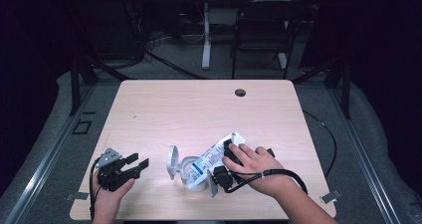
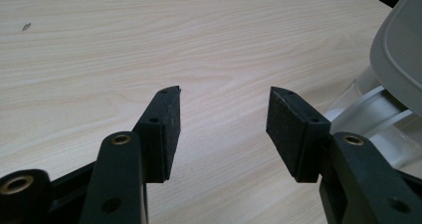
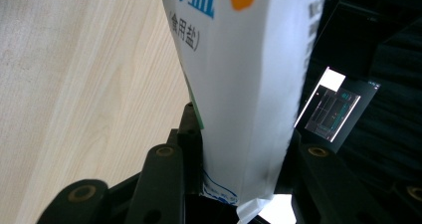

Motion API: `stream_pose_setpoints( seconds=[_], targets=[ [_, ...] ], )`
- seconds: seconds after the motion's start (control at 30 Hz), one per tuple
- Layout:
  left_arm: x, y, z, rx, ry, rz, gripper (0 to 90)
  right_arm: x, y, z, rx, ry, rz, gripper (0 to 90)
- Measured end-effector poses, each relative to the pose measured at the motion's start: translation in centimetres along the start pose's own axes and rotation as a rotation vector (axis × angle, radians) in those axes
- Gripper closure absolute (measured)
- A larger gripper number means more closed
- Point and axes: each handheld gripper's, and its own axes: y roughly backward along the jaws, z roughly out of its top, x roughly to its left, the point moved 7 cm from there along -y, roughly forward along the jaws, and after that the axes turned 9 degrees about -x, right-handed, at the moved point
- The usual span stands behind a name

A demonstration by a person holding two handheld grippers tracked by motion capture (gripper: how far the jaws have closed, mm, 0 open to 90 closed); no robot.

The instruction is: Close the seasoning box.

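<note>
Salt bag (image 1: 216, 154) clamped in right gripper (image 3: 244, 149) jaws; tip steadily over open container (image 1: 191, 176) near bench (image 1: 164, 109) front edge. Left gripper (image 2: 224, 119) jaws apart, empty.

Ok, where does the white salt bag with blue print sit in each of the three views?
High view: the salt bag lies slanted at lower centre, its lower end over the open container, its upper end in the right hand-held gripper.
Left gripper view: I cannot make out the bag; the container's grey lid is at the right edge.
Right gripper view: the bag rises through the centre, clamped between the jaws.
Shared landmark: the pale wooden table.
</note>
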Motion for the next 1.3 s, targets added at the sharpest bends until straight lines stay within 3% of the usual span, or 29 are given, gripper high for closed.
stream_pose_setpoints(
  seconds=[1.3],
  targets=[
    [0.08, 0.12, 0.04, 0.005, 0.000, -0.003, 47.8, -0.30, 0.33, 0.21, 0.013, 0.027, -0.002, 71.9]
  ],
)
